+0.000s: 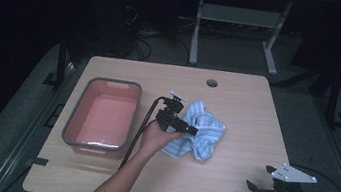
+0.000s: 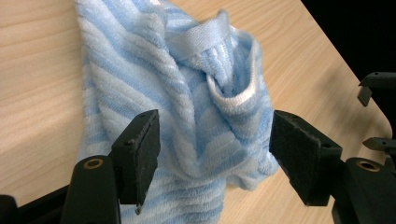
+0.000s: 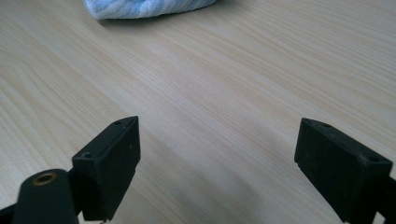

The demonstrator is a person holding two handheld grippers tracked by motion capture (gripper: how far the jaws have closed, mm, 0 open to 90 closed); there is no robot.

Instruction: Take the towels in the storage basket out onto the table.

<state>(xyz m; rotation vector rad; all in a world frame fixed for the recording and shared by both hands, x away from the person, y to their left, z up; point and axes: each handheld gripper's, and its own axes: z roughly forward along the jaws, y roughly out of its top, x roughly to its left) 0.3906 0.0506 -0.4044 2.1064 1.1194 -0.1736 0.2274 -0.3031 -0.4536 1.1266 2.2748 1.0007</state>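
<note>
Two grippers were in play at this moment. Left gripper (image 2: 212,156) stood over the crumpled light-blue striped terry towel (image 1: 199,135), which lay bunched near the middle of the pale wooden surface (image 1: 226,184), just right of the grey-rimmed pink plastic tub (image 1: 96,147). In the left gripper view its fingers (image 2: 140,149) stood fairly wide apart, one on each side of a raised fold of the cloth; the pads did not appear to press on it, so the towel was judged not held. Right gripper (image 1: 274,187) rested near the front right corner of the surface, well apart from the towel, its fingers (image 3: 112,158) spread wide over bare wood with nothing between them.

Risks noted, as judgements only:

1. If the left fingers closed where they stood, they would likely pinch just the top fold. The cloth was loose and layered, so a lift could unroll it and leave most of it dragging on the surface.
2. A shallow bite on plush pile could slip out under the towel's own weight.
3. A trailing corner could catch on the tub's rim if the towel were carried that way, and tip or shove the tub.
4. Pushing down too far for a deeper bite could jam the pads against the wood.
5. The cable (image 1: 139,132) trailing beside the tub could snag on its edge.
</note>
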